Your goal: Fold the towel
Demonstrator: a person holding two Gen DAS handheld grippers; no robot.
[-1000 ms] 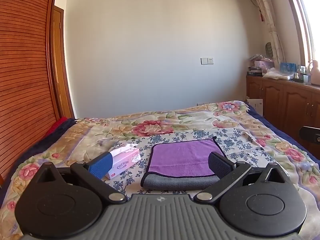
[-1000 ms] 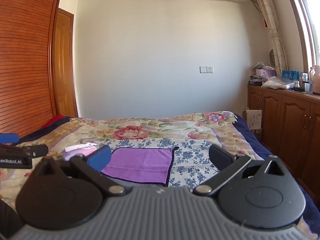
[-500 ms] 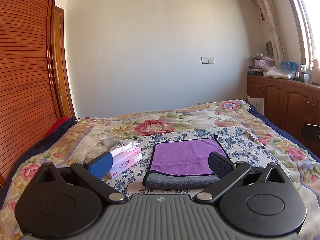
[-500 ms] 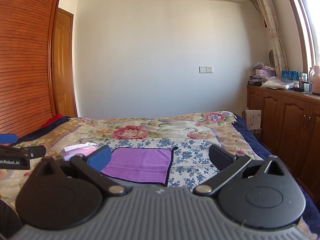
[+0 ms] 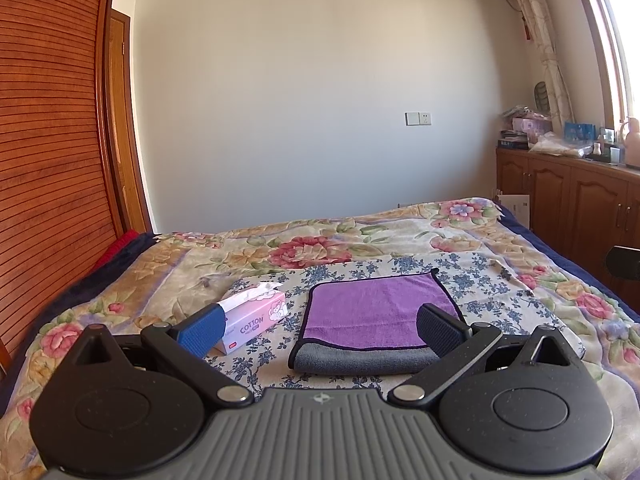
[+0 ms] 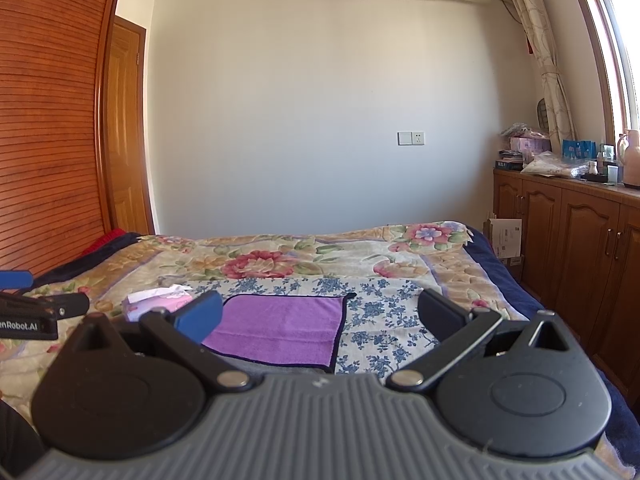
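Observation:
A purple towel point(image 5: 372, 312) with a dark hem lies folded flat on the bed, its grey underside showing along the near fold. It also shows in the right wrist view point(image 6: 280, 328). My left gripper point(image 5: 320, 330) is open and empty, held above the bed just short of the towel's near edge. My right gripper point(image 6: 320, 316) is open and empty, held above the bed to the right of the towel. The left gripper's side point(image 6: 36, 312) shows at the left edge of the right wrist view.
A pink tissue box point(image 5: 256, 316) lies just left of the towel. The flowered bedspread point(image 5: 460, 236) covers the bed. A wooden wardrobe point(image 5: 52, 160) stands at the left. Wooden cabinets point(image 6: 580, 240) with clutter on top line the right wall.
Both grippers have drawn back and risen slightly, so the towel and tissue box sit a little farther away. Both stay open.

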